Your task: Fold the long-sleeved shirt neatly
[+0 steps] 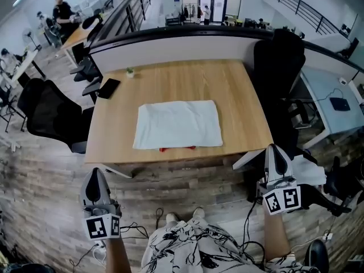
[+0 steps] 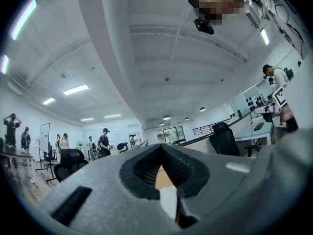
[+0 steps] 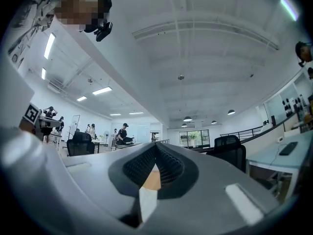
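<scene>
The white shirt (image 1: 178,124) lies folded into a flat rectangle in the middle of the wooden table (image 1: 239,101), with a bit of red showing under its near edge. My left gripper (image 1: 95,180) hangs below the table's near left corner, shut and empty. My right gripper (image 1: 276,154) is off the near right corner, also shut with nothing in it. Both are well clear of the shirt. In the left gripper view the jaws (image 2: 160,153) meet at their tips; the right gripper view shows its jaws (image 3: 156,151) closed the same way, with table and white cloth glimpsed through the gap.
A black phone (image 1: 108,87) and a small green-topped object (image 1: 130,71) lie at the table's far left. Black office chairs stand at the left (image 1: 48,115) and right (image 1: 278,67). Cables trail on the wood floor by the person's feet (image 1: 182,215). People stand at desks far off.
</scene>
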The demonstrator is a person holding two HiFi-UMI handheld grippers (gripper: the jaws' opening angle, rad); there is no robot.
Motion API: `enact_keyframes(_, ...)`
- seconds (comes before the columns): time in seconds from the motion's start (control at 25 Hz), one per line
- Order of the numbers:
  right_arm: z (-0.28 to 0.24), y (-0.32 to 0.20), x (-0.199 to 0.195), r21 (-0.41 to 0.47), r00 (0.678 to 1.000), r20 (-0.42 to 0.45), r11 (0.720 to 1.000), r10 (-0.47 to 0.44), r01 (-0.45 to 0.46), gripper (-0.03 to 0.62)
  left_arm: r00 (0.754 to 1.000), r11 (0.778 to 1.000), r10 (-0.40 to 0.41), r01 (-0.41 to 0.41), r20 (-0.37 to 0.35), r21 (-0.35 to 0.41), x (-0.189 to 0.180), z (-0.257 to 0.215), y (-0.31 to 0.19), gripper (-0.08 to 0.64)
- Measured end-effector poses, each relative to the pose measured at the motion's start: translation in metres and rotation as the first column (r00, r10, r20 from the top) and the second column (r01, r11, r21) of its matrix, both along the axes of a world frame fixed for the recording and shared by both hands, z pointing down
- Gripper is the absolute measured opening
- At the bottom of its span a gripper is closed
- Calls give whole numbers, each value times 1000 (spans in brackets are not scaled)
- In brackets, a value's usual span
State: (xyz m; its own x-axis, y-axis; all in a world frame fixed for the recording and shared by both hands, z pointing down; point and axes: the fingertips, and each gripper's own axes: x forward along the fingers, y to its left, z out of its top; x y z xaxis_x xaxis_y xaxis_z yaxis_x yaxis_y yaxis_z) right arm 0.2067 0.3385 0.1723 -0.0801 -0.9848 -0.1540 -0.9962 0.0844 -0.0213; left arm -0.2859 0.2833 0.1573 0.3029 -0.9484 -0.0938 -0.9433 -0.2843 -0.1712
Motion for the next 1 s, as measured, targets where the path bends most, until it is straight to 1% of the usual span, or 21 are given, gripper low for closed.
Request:
enact_keyframes(0.24,-11,5,-18,16,999,-25,999,34,-34,8,1000,1000,20,-20,-24,-6,-22,4,-11,-2)
enact_keyframes(0.44,-8,6,-32,13,998,-53,999,33,-32,8,999,1000,3,-4,-49,-16,-45,11,-16,-2)
enact_keyframes(0.64,-1,3,-39,7,998,-50,999,47,-47,8,999,1000,-11,9,-53,-26,-64,18,-20,-2)
enact_keyframes(0.76,2,1,-41,2,997,-41,998,64,-64,8,998,999,-20,18,-61,-38,-70,24,-22,-2)
enact_keyframes(0.88,2,-2,-41,-1,997,-38,997,73,-74,8,998,998,-23,21,-50,-52,-70,31,-23,-1)
enact_keyframes(1.0,-1,-5,-43,3,997,-38,997,74,-73,8,998,999,-17,15,-52,-49,-68,31,-26,0)
